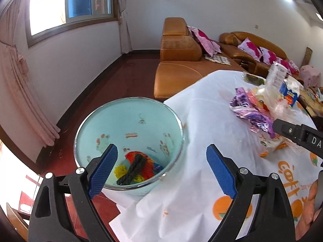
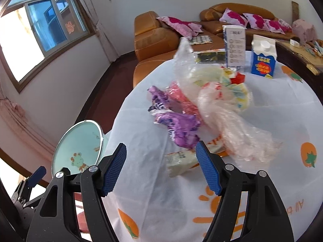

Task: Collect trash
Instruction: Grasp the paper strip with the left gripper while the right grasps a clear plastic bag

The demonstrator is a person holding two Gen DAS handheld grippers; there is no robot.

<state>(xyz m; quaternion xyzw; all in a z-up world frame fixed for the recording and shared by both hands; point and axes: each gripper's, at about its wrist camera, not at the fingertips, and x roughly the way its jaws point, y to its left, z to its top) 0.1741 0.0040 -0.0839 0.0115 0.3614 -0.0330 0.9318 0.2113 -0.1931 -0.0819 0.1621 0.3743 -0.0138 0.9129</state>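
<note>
A light blue trash bin (image 1: 129, 125) stands on the floor beside the table; it holds red, yellow and black trash (image 1: 137, 167). My left gripper (image 1: 161, 169) is open and empty above the bin's near rim and the table edge. A pile of trash lies on the white tablecloth (image 2: 161, 191): a purple wrapper (image 2: 179, 125), clear plastic bags (image 2: 238, 129), a pink wrapper (image 2: 181, 98) and a small pale packet (image 2: 179, 161). My right gripper (image 2: 161, 165) is open and empty just short of the packet. The bin also shows in the right wrist view (image 2: 80, 143).
Two cartons stand at the table's far side: a white one (image 2: 235, 46) and a blue and white one (image 2: 263, 56). A dark flat packet (image 2: 210, 57) lies near them. Orange sofas (image 2: 157, 38) with pink cushions stand behind the table. A window (image 2: 40, 30) is on the left.
</note>
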